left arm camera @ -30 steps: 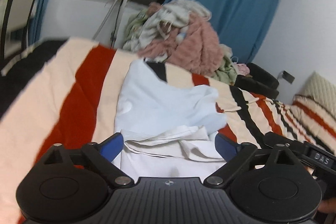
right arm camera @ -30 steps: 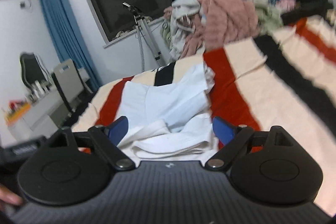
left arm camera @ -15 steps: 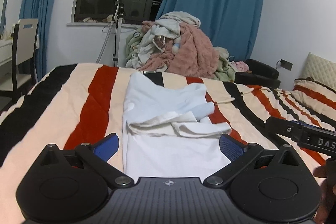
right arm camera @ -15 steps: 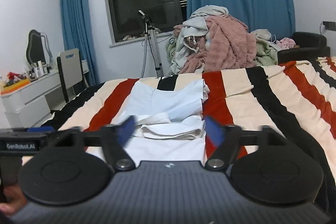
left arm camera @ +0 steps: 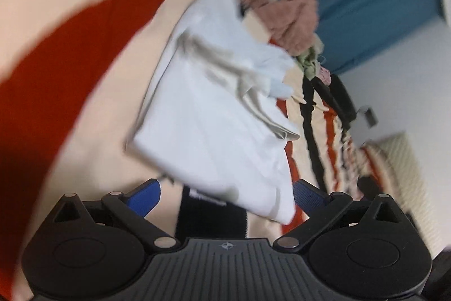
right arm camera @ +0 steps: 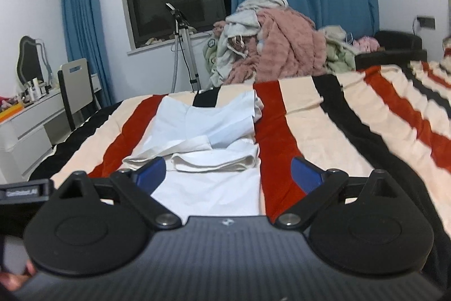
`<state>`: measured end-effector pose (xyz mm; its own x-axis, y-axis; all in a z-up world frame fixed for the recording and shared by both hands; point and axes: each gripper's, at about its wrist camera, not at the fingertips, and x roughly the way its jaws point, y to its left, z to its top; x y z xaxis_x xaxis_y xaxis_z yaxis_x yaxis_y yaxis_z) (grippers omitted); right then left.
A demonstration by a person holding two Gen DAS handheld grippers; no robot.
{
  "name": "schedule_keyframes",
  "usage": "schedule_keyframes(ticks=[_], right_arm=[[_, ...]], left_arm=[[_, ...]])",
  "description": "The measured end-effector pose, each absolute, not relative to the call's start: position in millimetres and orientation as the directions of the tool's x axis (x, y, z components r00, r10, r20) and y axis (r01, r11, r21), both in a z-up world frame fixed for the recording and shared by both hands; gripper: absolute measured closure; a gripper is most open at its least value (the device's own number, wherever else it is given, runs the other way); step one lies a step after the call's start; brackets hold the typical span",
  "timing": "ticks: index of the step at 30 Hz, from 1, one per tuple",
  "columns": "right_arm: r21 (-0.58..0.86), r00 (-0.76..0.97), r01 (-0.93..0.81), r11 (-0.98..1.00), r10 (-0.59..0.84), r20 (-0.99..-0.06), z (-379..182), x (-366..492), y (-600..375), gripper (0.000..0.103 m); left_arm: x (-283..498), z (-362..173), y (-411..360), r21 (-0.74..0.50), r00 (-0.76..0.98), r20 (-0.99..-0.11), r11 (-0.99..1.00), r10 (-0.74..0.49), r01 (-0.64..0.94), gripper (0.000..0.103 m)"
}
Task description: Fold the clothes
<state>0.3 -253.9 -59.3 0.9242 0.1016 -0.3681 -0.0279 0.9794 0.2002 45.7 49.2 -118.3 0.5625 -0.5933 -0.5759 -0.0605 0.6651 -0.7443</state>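
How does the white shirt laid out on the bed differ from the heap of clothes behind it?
The white shirt lies flat and partly folded on the striped blanket; the clothes pile is a crumpled, unsorted mound. The shirt is one pale garment; the pile mixes pink, grey and green pieces. The shirt sits just ahead of both open grippers; the pile is beyond the bed's far edge. Neither is gripped.

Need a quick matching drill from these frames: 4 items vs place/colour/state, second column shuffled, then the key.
Items:
1. white shirt
2. pink fuzzy blanket
3. right tongs
4. chair

Descriptions:
A. on the clothes pile at the far end of the bed
B. open, holding nothing
C. beside the white desk
D. partly folded, lying on the striped bedspread

Pairs: 1-D, 2-A, 3-B, 4-C
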Motion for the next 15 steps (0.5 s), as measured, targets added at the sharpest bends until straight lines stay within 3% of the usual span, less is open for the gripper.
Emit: schedule_keyframes(ticks=[3, 6, 8, 9, 11, 12, 14, 15], right_arm=[[0.316, 0.892, 0.022, 0.949, 0.124, -0.434, -68.8, 9.1, -265.7, 0.006], [0.608, 0.830, 0.067, 0.791, 0.294, -0.474, -95.9, 17.9, -289.8, 0.006], [0.784, 0.781, 0.122, 0.609, 0.428, -0.454, -121.3, 23.7, -304.0, 0.006], [0.833, 0.759, 0.163, 0.528, 0.472, -0.448, -135.9, 26.2, -305.9, 0.007], [0.878, 0.726, 0.236, 0.417, 0.525, -0.445, -159.4, 30.7, -306.7, 0.006], [0.882, 0.714, 0.267, 0.388, 0.535, -0.452, -168.6, 32.8, -305.9, 0.012], [0.874, 0.704, 0.310, 0.375, 0.527, -0.476, -180.2, 36.2, -304.5, 0.025], [0.871, 0.715, 0.315, 0.376, 0.509, -0.479, -181.8, 37.3, -304.9, 0.030]], left_arm=[[55.9, -141.6, 61.6, -0.819, 0.541, -0.542, 0.548, -0.643, -0.170, 0.005], [61.1, -150.7, 70.7, -0.847, 0.574, -0.513, 0.483, -0.639, -0.219, 0.012], [61.3, -151.7, 73.1, -0.840, 0.592, -0.520, 0.493, -0.615, -0.226, 0.032], [61.3, -152.3, 74.2, -0.835, 0.598, -0.527, 0.500, -0.603, -0.231, 0.037], [61.1, -155.6, 76.8, -0.828, 0.607, -0.536, 0.504, -0.586, -0.245, 0.059], [61.5, -157.6, 78.5, -0.825, 0.610, -0.542, 0.503, -0.578, -0.256, 0.065], [64.4, -159.9, 80.2, -0.823, 0.619, -0.546, 0.498, -0.564, -0.273, 0.089], [66.6, -160.3, 80.4, -0.824, 0.625, -0.545, 0.493, -0.559, -0.278, 0.089]])
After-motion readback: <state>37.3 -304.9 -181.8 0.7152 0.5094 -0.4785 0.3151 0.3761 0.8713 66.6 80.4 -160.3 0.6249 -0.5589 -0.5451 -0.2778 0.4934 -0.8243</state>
